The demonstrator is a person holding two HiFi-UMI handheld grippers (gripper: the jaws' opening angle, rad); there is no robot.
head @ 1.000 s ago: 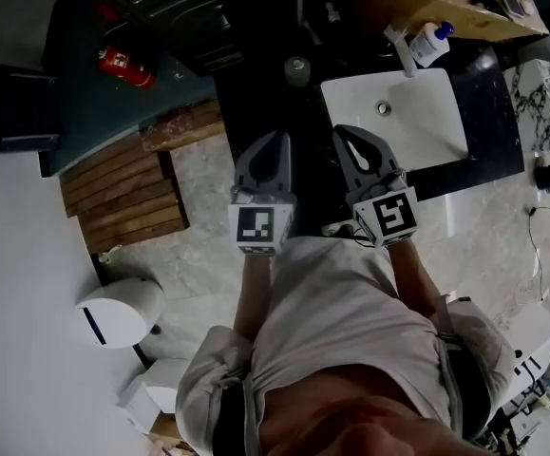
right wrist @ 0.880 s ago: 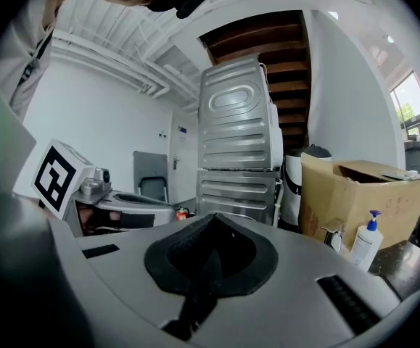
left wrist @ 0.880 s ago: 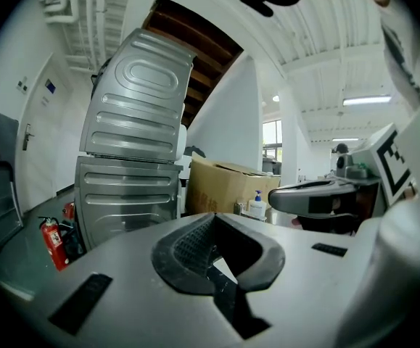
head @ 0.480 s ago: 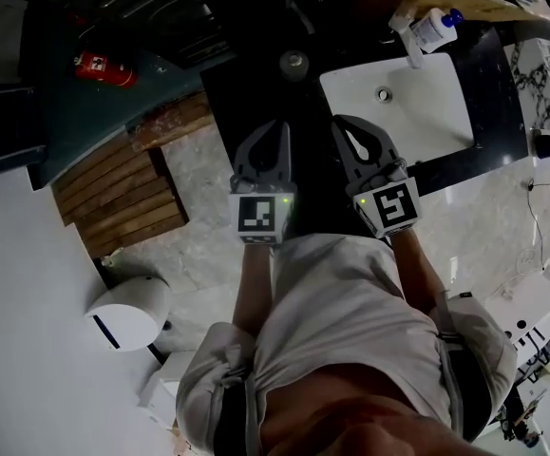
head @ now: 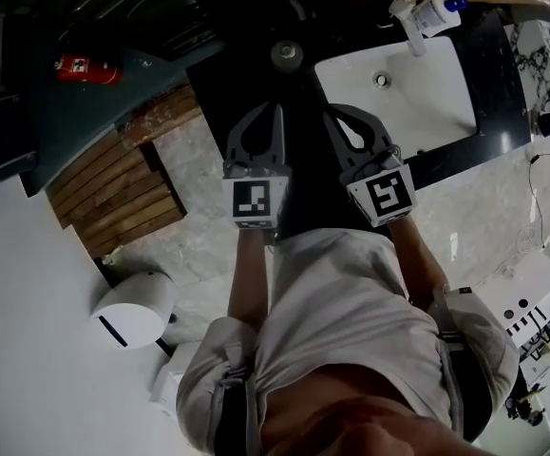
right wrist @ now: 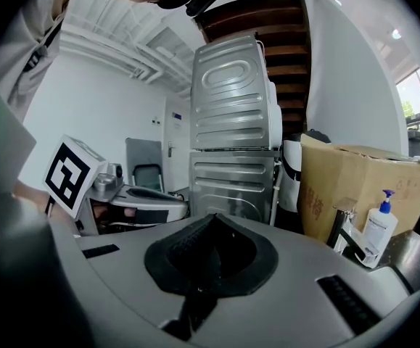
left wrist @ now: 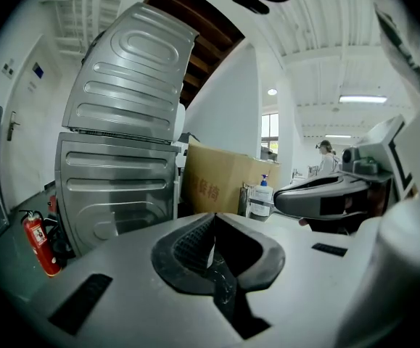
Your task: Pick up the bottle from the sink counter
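Stacked grey metal machines (right wrist: 231, 136) fill the upper centre of both gripper views, with a brown cardboard box (right wrist: 355, 187) to their right. In the head view a white rectangular sink basin (head: 417, 93), set in a black counter (head: 498, 74), lies at upper right. The white pump bottle with a blue top (head: 436, 12) stands at the basin's top edge, just beside the tap (head: 406, 34). The left gripper (head: 275, 112) and right gripper (head: 331, 114) are side by side at centre frame, pointing up-frame and well apart from the bottle. Each has its jaws pressed together on nothing.

A red fire extinguisher (head: 86, 68) stands near wooden slats (head: 113, 183), well apart from a white round bin (head: 134, 309).
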